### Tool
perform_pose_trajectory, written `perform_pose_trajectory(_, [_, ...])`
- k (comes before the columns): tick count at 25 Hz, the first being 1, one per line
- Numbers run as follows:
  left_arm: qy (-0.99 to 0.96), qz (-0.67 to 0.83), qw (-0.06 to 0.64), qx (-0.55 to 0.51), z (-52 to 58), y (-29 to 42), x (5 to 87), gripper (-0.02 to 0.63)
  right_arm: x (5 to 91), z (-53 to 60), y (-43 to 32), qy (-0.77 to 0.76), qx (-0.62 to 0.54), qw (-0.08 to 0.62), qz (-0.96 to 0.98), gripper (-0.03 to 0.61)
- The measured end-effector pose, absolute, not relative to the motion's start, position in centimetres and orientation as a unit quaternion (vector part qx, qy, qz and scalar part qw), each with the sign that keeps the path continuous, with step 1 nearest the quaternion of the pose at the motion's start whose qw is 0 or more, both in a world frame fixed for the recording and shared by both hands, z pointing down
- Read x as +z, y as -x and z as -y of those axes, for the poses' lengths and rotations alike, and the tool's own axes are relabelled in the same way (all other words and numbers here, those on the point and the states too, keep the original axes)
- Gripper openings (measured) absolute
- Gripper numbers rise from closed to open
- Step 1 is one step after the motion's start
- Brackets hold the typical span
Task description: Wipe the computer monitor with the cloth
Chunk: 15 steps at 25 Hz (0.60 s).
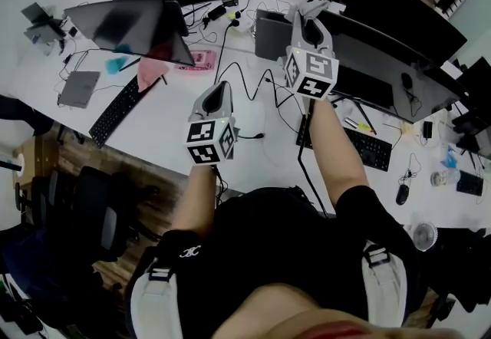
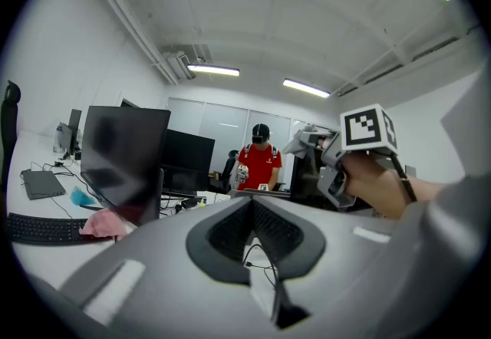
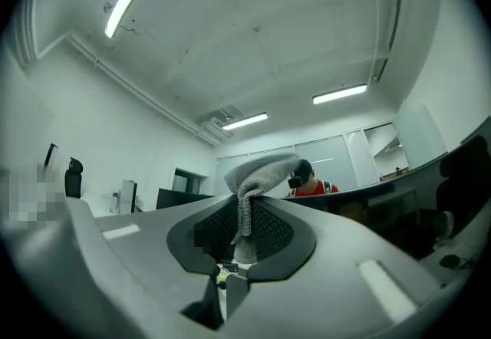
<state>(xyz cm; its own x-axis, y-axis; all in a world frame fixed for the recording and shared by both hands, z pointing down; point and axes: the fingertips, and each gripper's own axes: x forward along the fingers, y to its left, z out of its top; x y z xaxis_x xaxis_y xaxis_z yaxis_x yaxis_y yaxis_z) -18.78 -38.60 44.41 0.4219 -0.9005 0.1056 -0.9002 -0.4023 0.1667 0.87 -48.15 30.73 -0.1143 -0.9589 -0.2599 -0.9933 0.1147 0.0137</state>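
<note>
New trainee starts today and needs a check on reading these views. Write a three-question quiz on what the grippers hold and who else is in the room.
1. True or false: the right gripper is shut on a grey cloth.
2. Pick one: what does the left gripper hold? A) a cloth B) a keyboard C) nothing
3. Fill in: the other person in the room wears a ___ shirt.

Key: 1 true. 2 C: its jaws meet with nothing between them. 3 red.
</note>
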Motion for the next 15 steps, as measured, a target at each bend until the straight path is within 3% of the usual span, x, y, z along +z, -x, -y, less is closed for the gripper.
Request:
perform_pose_trajectory(7, [-0.853, 0.513, 0.093, -0.007, 37.4, 15.8, 43.3, 0.049, 30.3, 42.2, -3.4, 0.65, 0.12, 0.098, -0.744, 0.029])
perform_pose_trajectory(15, [-0.877, 0.475, 0.074, 0.013, 34.3, 10.9, 42.4, 0.049, 34.3, 34.0, -9.7, 0.698, 0.109, 0.05, -0.706, 0.028])
